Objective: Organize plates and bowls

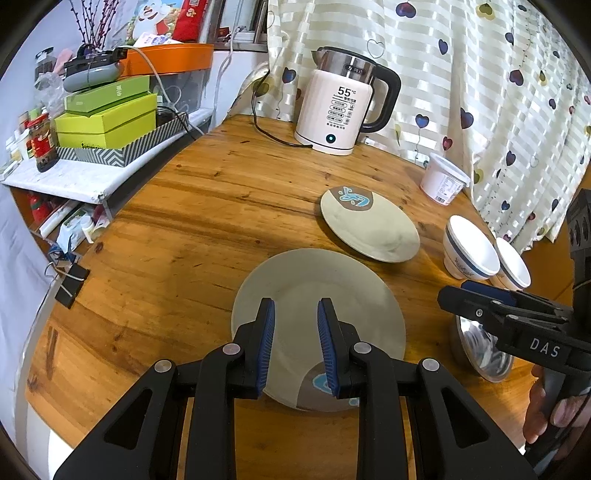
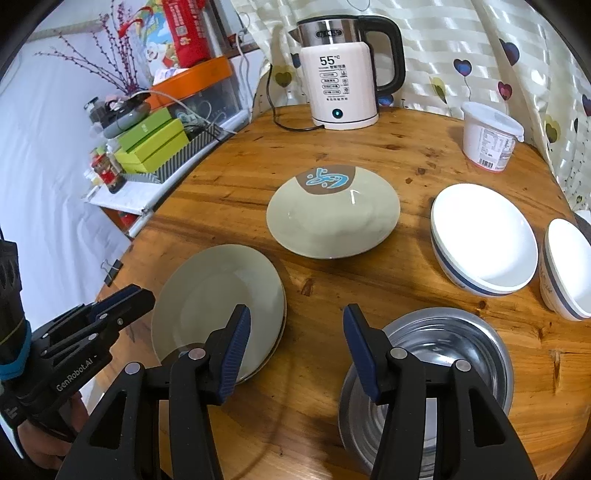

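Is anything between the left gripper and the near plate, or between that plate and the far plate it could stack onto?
Nothing visible. The left gripper, open, hovers over the near plate. Only bare table separates it from the far plate. The bowls sit off to the right.

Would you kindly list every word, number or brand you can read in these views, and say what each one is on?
"55°C": display on the electric kettle.
"DAS": side of the right gripper, seen from the left wrist.
"GenRobot.AI": side of the left gripper, seen from the right wrist.
Too small or blurred: the kettle's button labels and lid logo, the white tub's label, the red packaging, the green boxes.
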`<state>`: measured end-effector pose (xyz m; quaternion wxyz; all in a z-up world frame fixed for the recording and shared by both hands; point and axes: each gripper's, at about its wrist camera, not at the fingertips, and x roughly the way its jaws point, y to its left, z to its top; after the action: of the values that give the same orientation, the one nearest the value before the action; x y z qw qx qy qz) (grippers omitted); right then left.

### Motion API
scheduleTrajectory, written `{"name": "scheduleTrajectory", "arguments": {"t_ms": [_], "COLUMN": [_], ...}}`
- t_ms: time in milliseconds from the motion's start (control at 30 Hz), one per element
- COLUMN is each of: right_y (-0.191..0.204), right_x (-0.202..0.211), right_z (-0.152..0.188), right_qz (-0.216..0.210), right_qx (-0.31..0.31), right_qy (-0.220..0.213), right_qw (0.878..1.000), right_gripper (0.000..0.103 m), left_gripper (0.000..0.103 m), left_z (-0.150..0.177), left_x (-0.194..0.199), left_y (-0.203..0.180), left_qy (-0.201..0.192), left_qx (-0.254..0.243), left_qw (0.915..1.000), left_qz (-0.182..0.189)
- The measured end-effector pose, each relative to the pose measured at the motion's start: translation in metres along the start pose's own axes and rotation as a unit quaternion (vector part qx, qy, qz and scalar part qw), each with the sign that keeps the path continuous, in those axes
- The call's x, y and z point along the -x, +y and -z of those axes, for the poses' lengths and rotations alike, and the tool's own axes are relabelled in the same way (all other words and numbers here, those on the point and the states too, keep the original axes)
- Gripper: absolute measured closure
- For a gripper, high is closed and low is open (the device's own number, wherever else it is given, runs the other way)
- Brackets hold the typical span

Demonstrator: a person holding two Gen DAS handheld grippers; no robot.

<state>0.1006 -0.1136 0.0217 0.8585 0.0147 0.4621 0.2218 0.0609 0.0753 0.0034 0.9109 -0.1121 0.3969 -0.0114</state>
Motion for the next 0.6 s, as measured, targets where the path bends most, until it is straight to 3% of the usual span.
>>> {"name": "scheduleTrajectory", "arguments": {"t_ms": [600], "right_y": [-0.025], "right_x": [-0.004], "right_z": [-0.023], "right_qz": [0.005], "right_qx": [-0.028], "right_qy": [-0.005], "right_qw": [1.0], "right_gripper": [0.05], "left_gripper": [0.078], "left_z": [-0.035], "left_x": [-0.023], "left_y": [-0.011], "left_qy": [0.013], "left_qx": [-0.02], "left_qw": [0.9992], "left_qz": [0.031]}}
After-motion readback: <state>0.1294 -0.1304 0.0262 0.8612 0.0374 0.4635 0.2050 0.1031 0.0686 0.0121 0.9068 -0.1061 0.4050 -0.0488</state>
